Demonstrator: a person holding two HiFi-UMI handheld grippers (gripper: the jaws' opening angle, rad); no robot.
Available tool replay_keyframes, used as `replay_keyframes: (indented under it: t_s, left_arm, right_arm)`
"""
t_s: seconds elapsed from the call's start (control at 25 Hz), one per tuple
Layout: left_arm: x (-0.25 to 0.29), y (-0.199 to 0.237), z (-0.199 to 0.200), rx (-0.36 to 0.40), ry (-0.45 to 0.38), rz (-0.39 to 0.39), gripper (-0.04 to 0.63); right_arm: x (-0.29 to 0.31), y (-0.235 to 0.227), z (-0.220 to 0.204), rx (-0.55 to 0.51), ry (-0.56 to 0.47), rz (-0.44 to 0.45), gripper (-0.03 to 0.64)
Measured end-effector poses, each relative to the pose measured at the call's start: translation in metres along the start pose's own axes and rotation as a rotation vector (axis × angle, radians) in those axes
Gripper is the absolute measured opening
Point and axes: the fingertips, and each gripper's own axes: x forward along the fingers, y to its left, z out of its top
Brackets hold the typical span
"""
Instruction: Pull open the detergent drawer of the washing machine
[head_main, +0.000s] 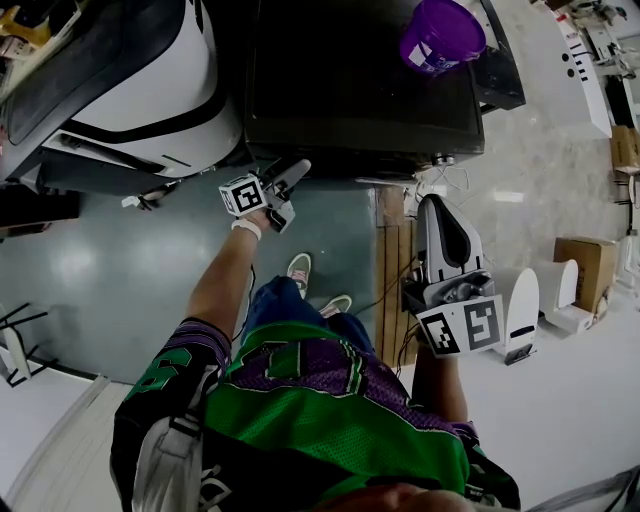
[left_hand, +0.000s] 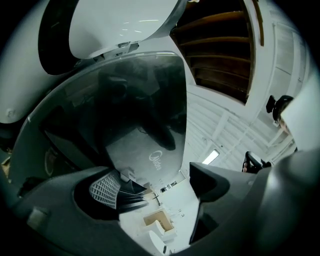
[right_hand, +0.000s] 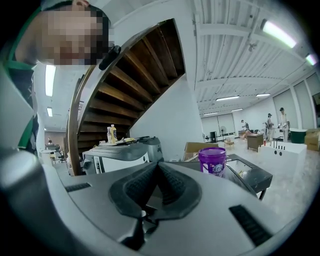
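- My left gripper (head_main: 287, 190) is up at the front top edge of the dark washing machine (head_main: 360, 90), at 11 o'clock from my body, and its jaws stand wide with nothing pressed between the pads.
- Detergent drawer: I can't pick it out. In the left gripper view only a glossy dark panel (left_hand: 140, 115) fills the gap.
- A pale script logo (left_hand: 157, 161) sits on that panel, turned over, and I can't read it.
- My right gripper (head_main: 438, 210) hangs at 2 o'clock, well off the machine's corner, jaws together on nothing.
- A purple tub (head_main: 442, 35) stands on the machine top at 1 o'clock, its label too small to read.
- A white machine (head_main: 140, 70) crowds in at 10 o'clock.
- Open floor lies at 9 o'clock, a wooden strip (head_main: 395, 265) between my grippers, and a cardboard box (head_main: 588, 262) at 3 o'clock.
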Motion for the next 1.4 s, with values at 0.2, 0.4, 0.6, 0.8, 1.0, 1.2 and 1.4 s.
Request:
replay_keyframes:
  t_s: [0.2, 0.4, 0.6, 0.8, 1.0, 1.2, 1.4]
  left_arm:
    - [-0.008, -0.004, -0.008, -0.004, 0.002, -0.003, 0.411]
    - [-0.011, -0.007, -0.006, -0.101, -0.084, 0.027, 0.442]
    - [-0.006, -0.013, 0.003, -0.217, -0.199, 0.032, 0.476]
    - [-0.005, -0.011, 0.012, -0.246, -0.276, 0.051, 0.479]
    - [-0.006, -0.001, 0.01, -0.248, -0.273, 0.151, 0.477]
    - [-0.009, 0.004, 0.008, -0.272, -0.271, 0.189, 0.474]
    - [-0.01, 0.002, 0.004, -0.292, -0.268, 0.199, 0.471]
  right_arm:
    - [-0.004, -0.001, -0.001, 0.005, -0.001, -0.003, 0.002]
    - [-0.007, 0.003, -0.003, 0.014, -0.001, -0.001, 0.002]
    - [-0.009, 0.005, -0.002, 0.01, -0.005, 0.0, 0.002]
    - [-0.011, 0.005, 0.0, 0.012, -0.011, -0.002, 0.002]
    - [-0.014, 0.004, 0.004, 0.015, -0.023, -0.003, 0.002]
    - [-0.02, 0.002, 0.01, 0.014, -0.036, -0.012, 0.002]
    - [-0.03, -0.002, 0.016, 0.006, -0.043, -0.022, 0.002]
